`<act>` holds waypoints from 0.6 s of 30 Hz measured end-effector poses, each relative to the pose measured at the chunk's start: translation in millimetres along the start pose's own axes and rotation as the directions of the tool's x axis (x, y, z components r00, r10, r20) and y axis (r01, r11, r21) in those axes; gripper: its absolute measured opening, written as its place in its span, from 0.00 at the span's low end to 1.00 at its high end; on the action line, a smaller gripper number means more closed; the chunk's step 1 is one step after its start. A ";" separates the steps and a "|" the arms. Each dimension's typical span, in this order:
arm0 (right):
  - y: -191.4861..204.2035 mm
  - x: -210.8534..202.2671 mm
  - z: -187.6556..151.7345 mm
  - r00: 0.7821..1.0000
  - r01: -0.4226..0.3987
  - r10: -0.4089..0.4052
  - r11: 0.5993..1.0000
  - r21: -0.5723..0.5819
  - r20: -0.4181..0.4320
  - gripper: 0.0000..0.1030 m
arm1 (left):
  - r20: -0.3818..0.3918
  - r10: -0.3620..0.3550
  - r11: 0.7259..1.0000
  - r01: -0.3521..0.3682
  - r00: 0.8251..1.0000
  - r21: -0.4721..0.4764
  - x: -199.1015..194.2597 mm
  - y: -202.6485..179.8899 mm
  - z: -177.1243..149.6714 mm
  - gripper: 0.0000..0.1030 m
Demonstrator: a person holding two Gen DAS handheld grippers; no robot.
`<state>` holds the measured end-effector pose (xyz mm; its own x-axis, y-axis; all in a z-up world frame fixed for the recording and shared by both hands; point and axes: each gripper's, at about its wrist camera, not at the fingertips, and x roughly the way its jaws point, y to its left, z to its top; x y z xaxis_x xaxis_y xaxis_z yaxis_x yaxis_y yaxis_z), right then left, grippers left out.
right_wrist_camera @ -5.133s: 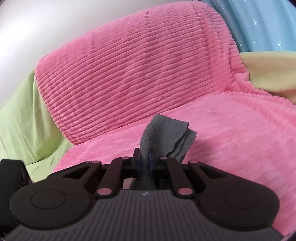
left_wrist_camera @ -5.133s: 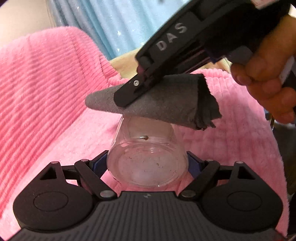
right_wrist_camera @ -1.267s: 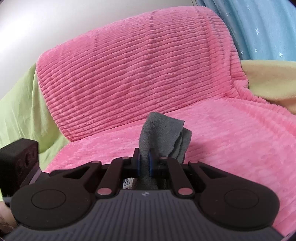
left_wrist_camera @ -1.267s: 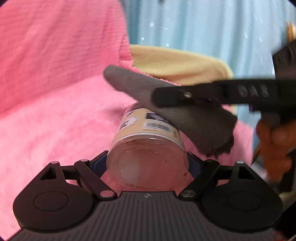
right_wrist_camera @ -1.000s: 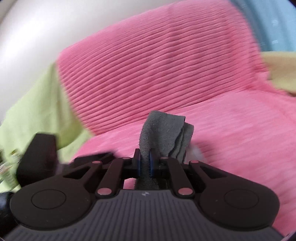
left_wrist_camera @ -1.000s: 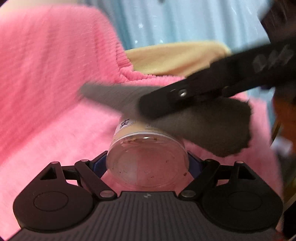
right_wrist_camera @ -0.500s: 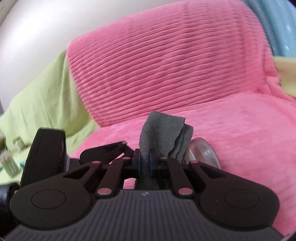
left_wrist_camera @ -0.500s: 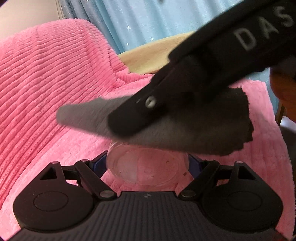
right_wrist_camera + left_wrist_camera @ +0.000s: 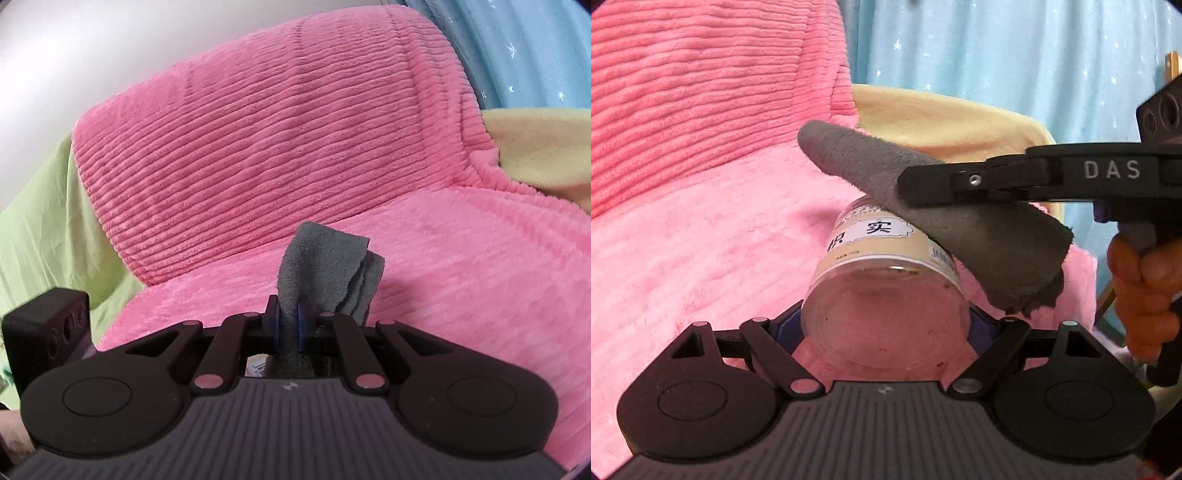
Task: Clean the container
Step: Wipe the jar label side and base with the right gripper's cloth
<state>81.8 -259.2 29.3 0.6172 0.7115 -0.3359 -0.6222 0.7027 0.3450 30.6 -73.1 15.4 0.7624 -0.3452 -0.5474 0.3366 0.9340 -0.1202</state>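
Observation:
My left gripper (image 9: 885,325) is shut on a clear plastic jar (image 9: 886,295) with a cream label, its base toward the camera and specks of dirt inside. My right gripper (image 9: 289,325) is shut on a folded grey cloth (image 9: 325,269). In the left wrist view the right gripper (image 9: 905,184) reaches in from the right and the grey cloth (image 9: 979,236) lies on the jar's upper right side. A bit of the jar's label (image 9: 256,369) shows under the right gripper.
A pink ribbed blanket (image 9: 277,147) covers the sofa seat and back. A pale yellow blanket (image 9: 942,118) and a blue star-patterned curtain (image 9: 1015,51) lie behind. A green sheet (image 9: 40,221) is at the left. The left gripper's body (image 9: 48,332) shows at lower left.
The jar has tilted so its labelled side shows again. The right gripper has swung from above the jar to level on the right, dragging the cloth across the jar's upper side.

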 end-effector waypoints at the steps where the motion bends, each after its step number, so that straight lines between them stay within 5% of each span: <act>1: 0.9 -2.5 -0.8 1.000 0.001 -0.001 1.000 0.007 0.002 0.07 | 0.002 0.001 1.000 -0.001 1.000 0.004 -0.2 -0.7 -0.7 0.83; 4: 8.1 -8.7 -2.1 0.999 -0.045 0.045 0.999 -0.004 -0.023 0.07 | 0.007 0.070 0.990 -0.070 0.998 0.123 -0.5 -14.5 2.2 0.83; 8: 23.4 -11.1 -8.4 0.987 -0.146 0.140 0.986 -0.084 -0.073 0.07 | 0.034 0.185 0.906 -0.184 0.982 0.380 2.7 -41.5 -4.8 0.83; 14: 5.7 -7.2 1.4 0.999 0.047 -0.047 0.998 -0.046 0.001 0.07 | 0.063 0.212 0.858 -0.217 0.975 0.465 9.3 -55.1 -7.8 0.82; 18: 14.9 -11.9 -4.3 0.995 -0.092 0.090 0.995 -0.045 -0.044 0.07 | 0.066 0.214 0.853 -0.220 0.975 0.473 9.6 -57.4 -7.3 0.82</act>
<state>63.1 -257.2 34.6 0.5368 0.7716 -0.3414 -0.6978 0.6334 0.3344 14.5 -129.3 11.1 0.8517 -0.1423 -0.5043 0.3810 0.8288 0.4097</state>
